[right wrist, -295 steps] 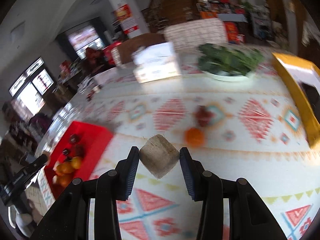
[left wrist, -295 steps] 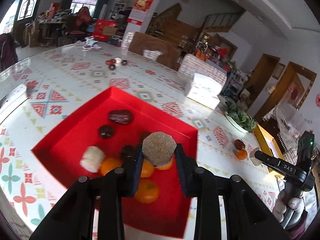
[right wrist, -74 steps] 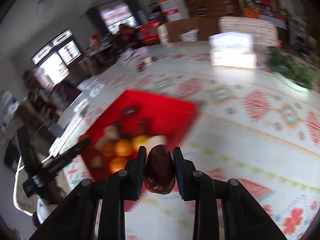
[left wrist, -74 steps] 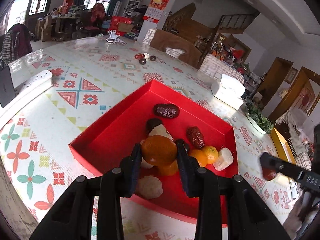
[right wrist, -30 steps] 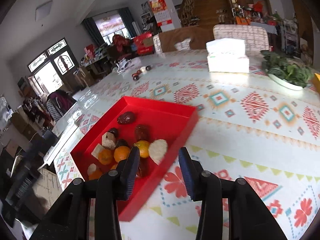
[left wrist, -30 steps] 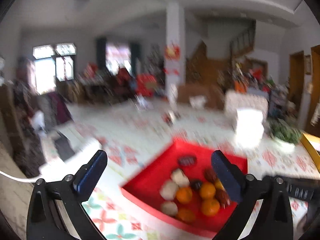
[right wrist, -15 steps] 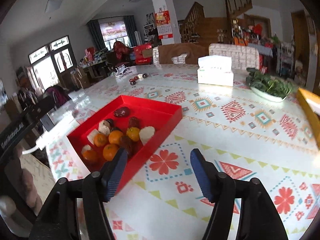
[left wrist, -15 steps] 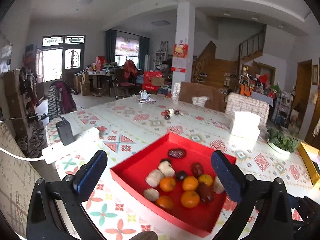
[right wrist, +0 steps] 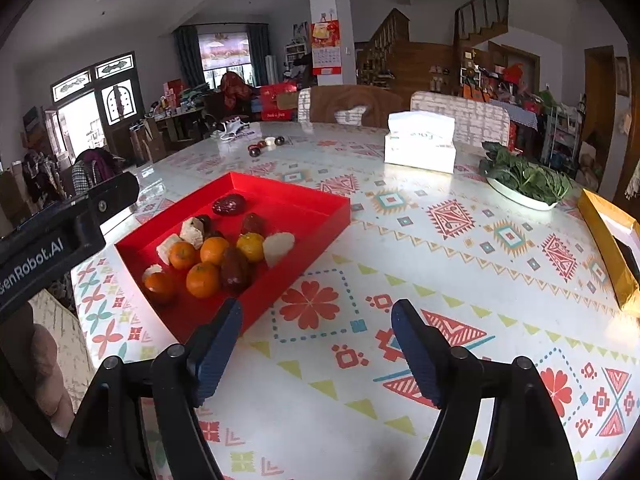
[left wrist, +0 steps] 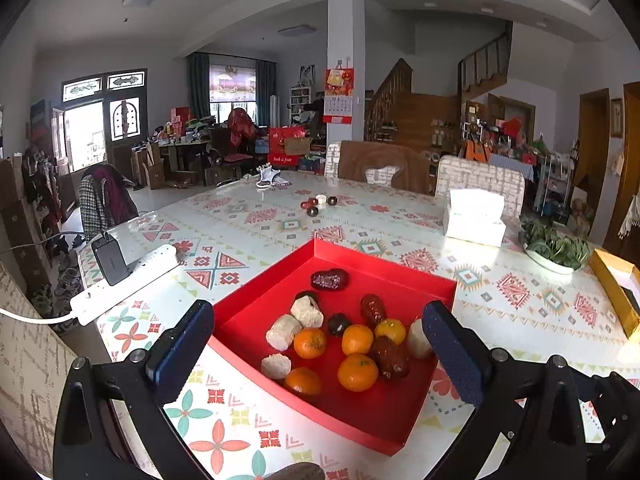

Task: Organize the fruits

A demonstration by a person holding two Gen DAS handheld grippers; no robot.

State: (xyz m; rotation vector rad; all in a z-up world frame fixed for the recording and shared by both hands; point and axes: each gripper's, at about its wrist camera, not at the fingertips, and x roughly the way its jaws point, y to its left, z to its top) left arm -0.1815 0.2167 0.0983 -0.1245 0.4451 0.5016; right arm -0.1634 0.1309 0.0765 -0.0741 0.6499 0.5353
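A red tray (left wrist: 384, 270) on the patterned table holds several oranges (left wrist: 357, 372), dark red dates (left wrist: 390, 356) and pale cut chunks (left wrist: 308, 311). My left gripper (left wrist: 316, 320) is wide open in front of the tray's near side, its pads apart from the fruit, with nothing held. My right gripper (right wrist: 318, 312) hovers over the bare tablecloth just right of the tray (right wrist: 288, 194); its jaws are opening and nothing is between them. In the right wrist view the left tool's black body (right wrist: 60, 236) shows at the left edge, with a hand (right wrist: 44, 368) below it.
A white tissue box (left wrist: 474, 216), a plate of greens (left wrist: 556, 248) and a yellow box (left wrist: 616, 292) stand to the right. A power strip with a charger (left wrist: 124, 280) lies at the left table edge. A few small fruits (left wrist: 318, 204) lie far back. Chairs line the far side.
The right gripper's jaws have spread wider and it has drawn back from the tray. The left gripper has stayed wide open, pulled back slightly and tipped down toward the tray.
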